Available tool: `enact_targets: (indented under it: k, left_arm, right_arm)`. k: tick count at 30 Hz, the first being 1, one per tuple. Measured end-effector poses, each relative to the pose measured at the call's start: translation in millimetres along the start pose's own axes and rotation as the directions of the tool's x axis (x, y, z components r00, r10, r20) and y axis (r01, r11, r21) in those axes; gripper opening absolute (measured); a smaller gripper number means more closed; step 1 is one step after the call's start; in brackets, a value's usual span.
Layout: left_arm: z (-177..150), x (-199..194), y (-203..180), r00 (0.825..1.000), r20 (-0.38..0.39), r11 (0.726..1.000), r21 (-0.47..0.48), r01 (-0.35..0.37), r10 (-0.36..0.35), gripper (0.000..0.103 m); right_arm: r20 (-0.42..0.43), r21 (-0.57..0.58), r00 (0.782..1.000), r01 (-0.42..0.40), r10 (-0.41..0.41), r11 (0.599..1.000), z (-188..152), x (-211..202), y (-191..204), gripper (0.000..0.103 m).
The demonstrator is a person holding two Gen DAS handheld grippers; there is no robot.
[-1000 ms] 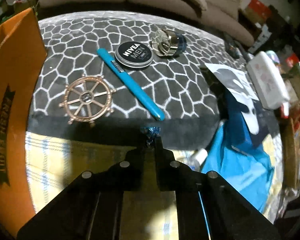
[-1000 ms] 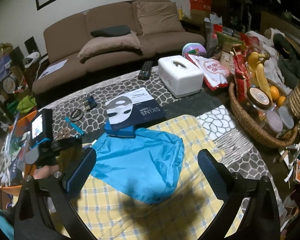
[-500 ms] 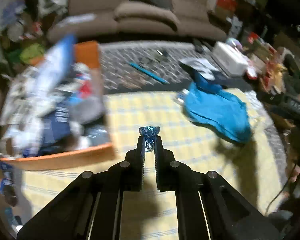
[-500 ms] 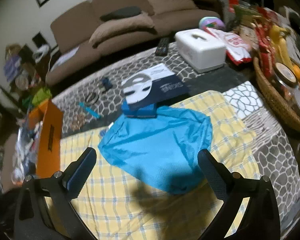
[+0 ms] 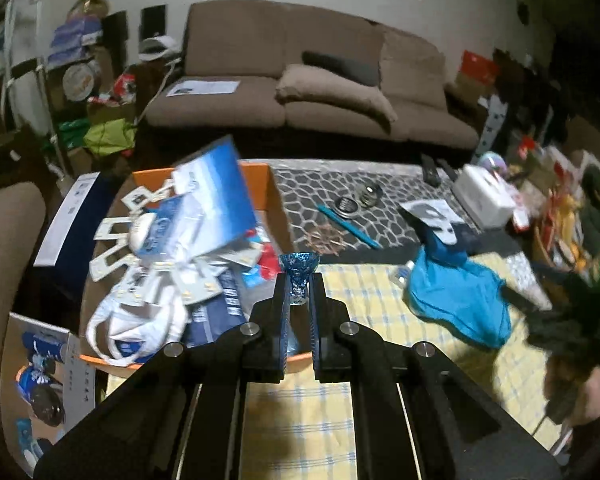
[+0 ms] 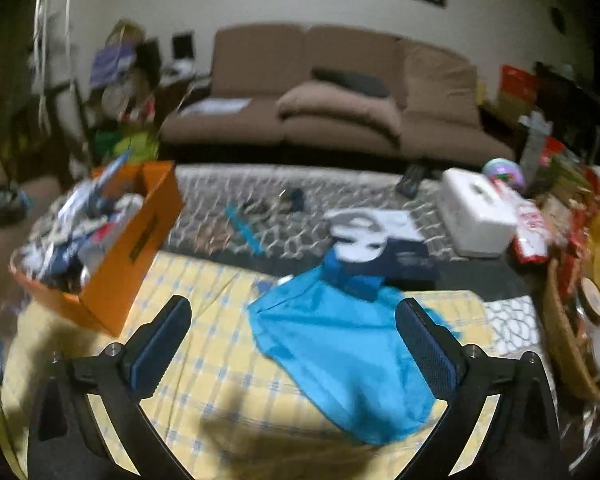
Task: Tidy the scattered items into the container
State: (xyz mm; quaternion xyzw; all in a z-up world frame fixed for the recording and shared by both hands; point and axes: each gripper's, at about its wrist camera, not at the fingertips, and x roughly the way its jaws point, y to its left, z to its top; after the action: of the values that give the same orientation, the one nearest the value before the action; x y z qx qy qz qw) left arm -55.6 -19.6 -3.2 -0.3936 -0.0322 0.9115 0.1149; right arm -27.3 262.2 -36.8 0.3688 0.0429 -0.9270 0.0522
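My left gripper [image 5: 299, 280] is shut on a small blue foil-wrapped candy [image 5: 299, 270] and holds it above the near right corner of the orange box [image 5: 260, 172]. The box is full of packets and papers; it also shows in the right wrist view [image 6: 140, 240] at the left. A ship-wheel ornament [image 5: 327, 238], a blue pen [image 5: 348, 226], a round tin [image 5: 347, 204] and a glass jar [image 5: 370, 192] lie on the patterned cloth beyond. My right gripper [image 6: 292, 340] is open and empty over the blue fabric [image 6: 340, 344].
A face-mask pack [image 6: 376, 236] on a blue box, a white tissue box [image 6: 476, 208], a remote [image 6: 410, 178] and a wicker basket [image 6: 560, 320] of snacks lie to the right. A brown sofa [image 6: 340, 100] stands behind. The yellow checked cloth [image 6: 220, 320] covers the near table.
My left gripper has lifted away from the patterned cloth with the candy and swung left to the orange box. The right gripper view has turned left, bringing the box into sight.
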Motion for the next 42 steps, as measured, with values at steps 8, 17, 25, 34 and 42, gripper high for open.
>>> enact_targets:
  k: [8, 17, 25, 34, 42]
  left_arm:
    - [11, 5, 45, 0.998, -0.011, 0.993, -0.107, -0.056, 0.055, 0.008]
    - [14, 8, 56, 0.997, -0.024, 0.987, -0.141, -0.079, 0.077, 0.008]
    - [17, 6, 58, 0.994, -0.011, 0.984, -0.145, -0.105, 0.105, 0.008]
    - [16, 10, 56, 0.993, -0.016, 0.982, -0.146, -0.118, 0.117, 0.008]
    - [16, 10, 65, 0.992, -0.023, 0.978, -0.167, -0.128, 0.126, 0.008]
  right_arm:
    - [-0.439, -0.294, 0.898, -0.121, -0.021, 0.948, 55, 141, 42, 0.102]
    - [-0.589, -0.305, 0.803, -0.113, -0.094, 0.946, 44, 219, 35, 0.101]
    - [-0.622, -0.239, 0.779, -0.095, -0.077, 0.966, 23, 224, 20, 0.079]
    - [-0.568, -0.225, 0.821, -0.095, -0.052, 0.970, 31, 175, 26, 0.021]
    - [-0.560, -0.370, 0.812, -0.064, -0.167, 0.927, 47, 179, 34, 0.077]
